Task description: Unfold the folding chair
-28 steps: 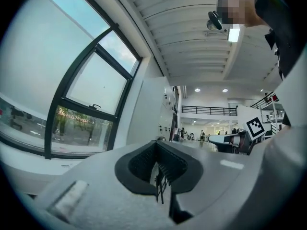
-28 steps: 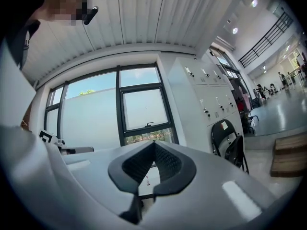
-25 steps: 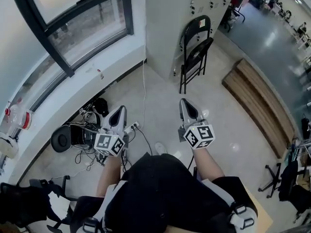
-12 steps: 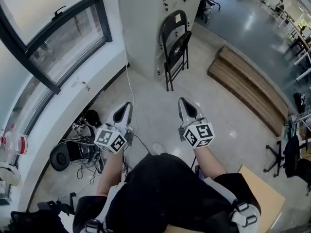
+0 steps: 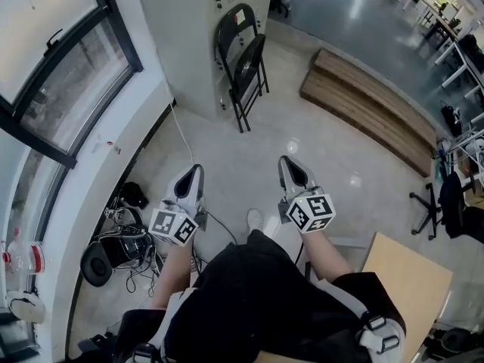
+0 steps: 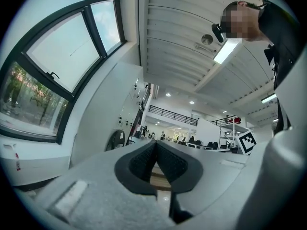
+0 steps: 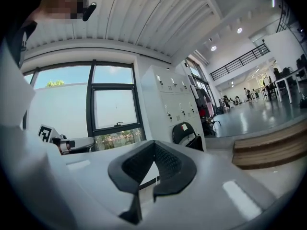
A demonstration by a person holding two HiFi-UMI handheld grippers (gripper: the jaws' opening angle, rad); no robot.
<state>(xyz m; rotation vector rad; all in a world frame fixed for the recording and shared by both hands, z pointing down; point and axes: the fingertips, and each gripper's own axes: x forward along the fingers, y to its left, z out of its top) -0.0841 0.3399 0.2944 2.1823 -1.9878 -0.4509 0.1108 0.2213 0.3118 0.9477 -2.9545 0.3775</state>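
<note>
Head view looks down on our lap, where the left gripper (image 5: 193, 174) and the right gripper (image 5: 288, 165) are held side by side above the pale floor. Both point away from us, with a white shoe (image 5: 255, 219) below them and tangled cables (image 5: 128, 237) by the wall on our left. Left gripper view and right gripper view settle what that angle cannot: in each, the ribbed pads (image 6: 143, 163) meet at their tips with nothing between them, so both tongs are closed and empty. Farther off, well apart from both, we see the black folding chair (image 5: 243, 59) standing folded against the grey lockers (image 5: 189, 29), with wooden steps (image 5: 370, 100) to its right. Only the gripper views show us the ceiling and the bright hall beyond.
</note>
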